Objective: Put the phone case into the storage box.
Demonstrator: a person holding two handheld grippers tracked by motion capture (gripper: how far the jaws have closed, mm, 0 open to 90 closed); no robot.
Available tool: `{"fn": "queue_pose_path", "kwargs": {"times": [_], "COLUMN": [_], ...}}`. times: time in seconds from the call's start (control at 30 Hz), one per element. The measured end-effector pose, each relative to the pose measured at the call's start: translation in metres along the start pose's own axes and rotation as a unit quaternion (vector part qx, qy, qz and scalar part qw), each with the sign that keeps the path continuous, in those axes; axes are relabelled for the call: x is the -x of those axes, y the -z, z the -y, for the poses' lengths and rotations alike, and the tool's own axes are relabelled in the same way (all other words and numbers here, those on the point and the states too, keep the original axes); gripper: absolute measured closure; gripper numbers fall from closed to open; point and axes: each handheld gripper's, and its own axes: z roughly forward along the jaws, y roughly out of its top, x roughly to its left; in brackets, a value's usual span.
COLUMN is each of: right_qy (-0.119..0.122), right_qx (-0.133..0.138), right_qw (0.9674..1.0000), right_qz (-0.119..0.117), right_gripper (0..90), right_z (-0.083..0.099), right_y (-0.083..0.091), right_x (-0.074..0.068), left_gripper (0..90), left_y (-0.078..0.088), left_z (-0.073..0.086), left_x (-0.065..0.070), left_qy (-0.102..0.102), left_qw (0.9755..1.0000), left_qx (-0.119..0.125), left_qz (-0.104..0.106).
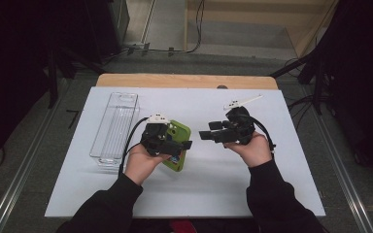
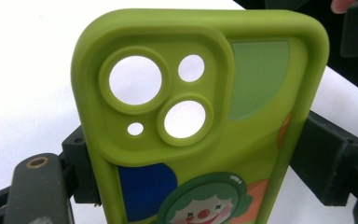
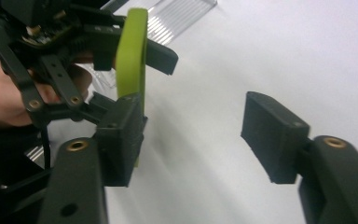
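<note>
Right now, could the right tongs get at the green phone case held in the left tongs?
Probably yes: the right tongs stand open, facing the green phone case, with bare table between them; the left tongs grip its sides.

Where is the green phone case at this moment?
In the high view, the green phone case is left of centre, clamped in the left gripper, right of the clear bin.

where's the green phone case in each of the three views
high view: the green phone case sits left of centre, in the left claw, over the white table.
left gripper view: it stands centre frame, camera holes up, with that claw's pads at its two sides.
right gripper view: it is upper left, seen edge-on.
shared landmark: the left claw gripping the case, also at upper left in the right gripper view.
</note>
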Motion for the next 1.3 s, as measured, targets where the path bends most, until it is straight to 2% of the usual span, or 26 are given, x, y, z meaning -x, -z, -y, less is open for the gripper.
{"fn": "queue_pose_path", "kwargs": {"times": [0.23, 0.43, 0.83, 1.17, 1.3], "right_qy": [0.02, 0.026, 0.035, 0.044, 0.056], "right_qx": [-0.002, -0.006, -0.015, -0.025, -0.025], "right_qw": [0.9998, 0.9996, 0.9992, 0.9986, 0.998], "right_qz": [0.002, 0.005, 0.014, 0.014, 0.01], "right_gripper": [29.1, 26.2, 25.5, 25.1, 25.1], "right_z": [0.006, 0.014, 0.031, 0.042, 0.048], "right_y": [-0.004, -0.006, -0.007, -0.006, -0.005], "right_x": [0.004, 0.009, 0.014, 0.01, 0.008], "left_gripper": [18.2, 18.2, 18.2, 18.3, 18.2], "left_y": [0.002, 0.003, 0.005, 0.007, 0.008], "left_z": [-0.001, -0.001, -0.002, -0.002, -0.003], "left_x": [0.0, 0.0, -0.001, -0.002, -0.002], "left_qy": [0.003, 0.001, 0.0, 0.002, 0.004], "left_qw": [1.0, 1.0, 1.0, 1.0, 0.9999], "left_qx": [0.001, 0.0, 0.003, 0.003, 0.005], "left_qz": [0.007, 0.008, 0.007, 0.008, 0.011]}}
